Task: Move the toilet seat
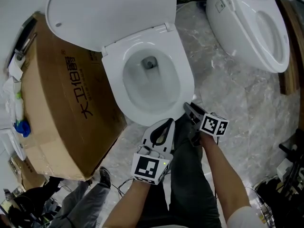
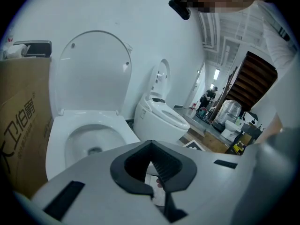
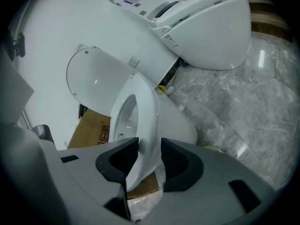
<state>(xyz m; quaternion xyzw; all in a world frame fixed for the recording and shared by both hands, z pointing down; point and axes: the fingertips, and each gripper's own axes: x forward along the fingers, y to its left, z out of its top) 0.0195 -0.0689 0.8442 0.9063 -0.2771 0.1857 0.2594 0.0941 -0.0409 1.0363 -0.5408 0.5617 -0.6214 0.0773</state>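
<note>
- Your right gripper (image 1: 189,108) is at the front edge of the toilet seat (image 1: 112,82). Its jaws are well apart and the seat's front rim (image 3: 146,111) stands between them.
- In the right gripper view the rim fills most of that gap, but I can't see either pad clamped on it, so you have no firm hold there.
- Your left gripper (image 1: 169,122) is just beside the right one, on its left, in front of the bowl. Its tips meet at the point and it holds nothing; the left gripper view shows only the closed loop of the jaws (image 2: 150,143).
- The seat lies down flat on the bowl and the lid (image 1: 109,11) stands raised behind it, leaning back towards the wall.
- In the left gripper view the seat (image 2: 57,137) and the upright lid (image 2: 91,71) are ahead of you and to the left.
- A big cardboard box (image 1: 61,113) sits against the toilet's left side, touching or nearly touching the bowl.
- A second toilet (image 1: 251,25) stands apart to the right on the marble-patterned floor (image 1: 237,113), with its lid also up.
- Both of your forearms reach in from the bottom of the head view, each with a marker cube near the wrist.
</note>
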